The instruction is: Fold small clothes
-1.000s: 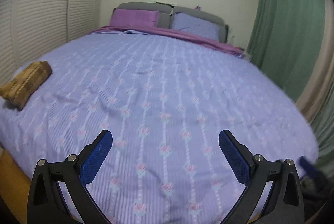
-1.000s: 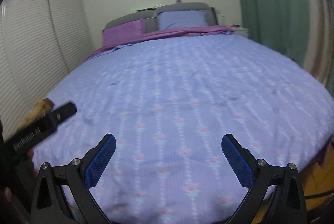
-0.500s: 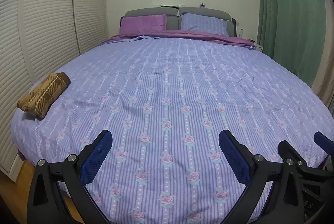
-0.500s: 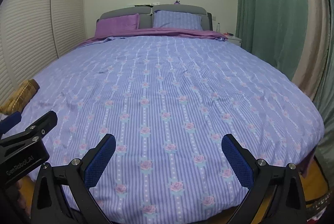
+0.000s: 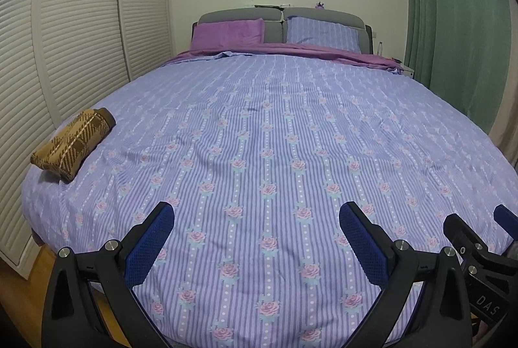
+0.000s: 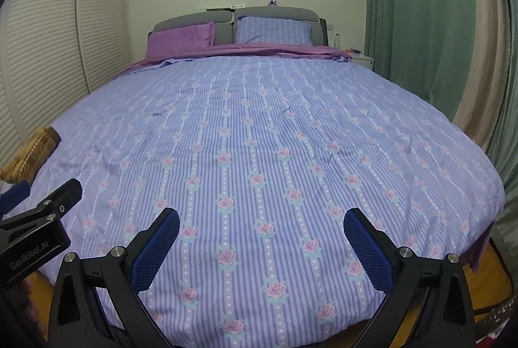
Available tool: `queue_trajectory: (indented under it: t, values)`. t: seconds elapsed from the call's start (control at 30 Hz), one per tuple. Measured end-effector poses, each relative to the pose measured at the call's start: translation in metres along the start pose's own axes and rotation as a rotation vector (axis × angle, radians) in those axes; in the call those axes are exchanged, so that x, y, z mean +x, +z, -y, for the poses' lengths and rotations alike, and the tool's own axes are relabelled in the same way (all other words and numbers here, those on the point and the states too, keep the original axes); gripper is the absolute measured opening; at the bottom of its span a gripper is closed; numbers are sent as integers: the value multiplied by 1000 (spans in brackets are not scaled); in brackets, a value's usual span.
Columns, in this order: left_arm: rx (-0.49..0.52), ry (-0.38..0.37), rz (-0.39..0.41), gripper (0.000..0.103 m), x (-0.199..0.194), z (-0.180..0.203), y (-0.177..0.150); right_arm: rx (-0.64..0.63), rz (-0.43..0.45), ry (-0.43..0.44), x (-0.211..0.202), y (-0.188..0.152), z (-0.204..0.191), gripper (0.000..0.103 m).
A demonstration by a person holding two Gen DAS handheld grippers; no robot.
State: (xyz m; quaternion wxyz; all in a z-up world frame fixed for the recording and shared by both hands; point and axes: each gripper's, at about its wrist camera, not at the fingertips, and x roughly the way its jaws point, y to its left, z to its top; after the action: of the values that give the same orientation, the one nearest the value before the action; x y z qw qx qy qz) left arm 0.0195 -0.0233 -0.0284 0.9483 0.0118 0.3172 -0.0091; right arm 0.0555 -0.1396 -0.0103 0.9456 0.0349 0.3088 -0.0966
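Observation:
A folded brown plaid garment (image 5: 73, 143) lies on the bed near its left edge; it also shows in the right wrist view (image 6: 29, 154). My left gripper (image 5: 255, 228) is open and empty, held over the foot of the bed, well right of the garment. My right gripper (image 6: 261, 229) is open and empty, also over the foot of the bed. The right gripper's arm shows at the right edge of the left wrist view (image 5: 479, 250). The left gripper shows at the left edge of the right wrist view (image 6: 35, 218).
The bed has a lilac striped rose-print cover (image 5: 275, 127) and purple and lilac pillows (image 5: 230, 32) by a grey headboard. White louvered wardrobe doors (image 5: 64, 33) stand on the left. Green curtains (image 5: 453, 24) hang on the right. A white nightstand (image 6: 362, 59) is beside the headboard.
Both grippers have drawn back and levelled, so the whole bed now shows. Both stay open and empty. The folded garment has not moved.

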Motion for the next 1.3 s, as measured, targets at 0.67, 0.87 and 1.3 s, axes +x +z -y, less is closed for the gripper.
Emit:
queue_trajectory:
  t: [0.67, 0.87, 1.3]
  values:
    - [-4, -10, -16, 103, 4, -2, -3, 1, -12, 2, 3, -2, -6, 102]
    - [-2, -12, -13, 103, 3, -2, -4, 4, -9, 4, 2, -3, -8, 102]
    - [10, -17, -14, 103, 2, 0, -3, 6, -9, 5, 2, -3, -7, 102]
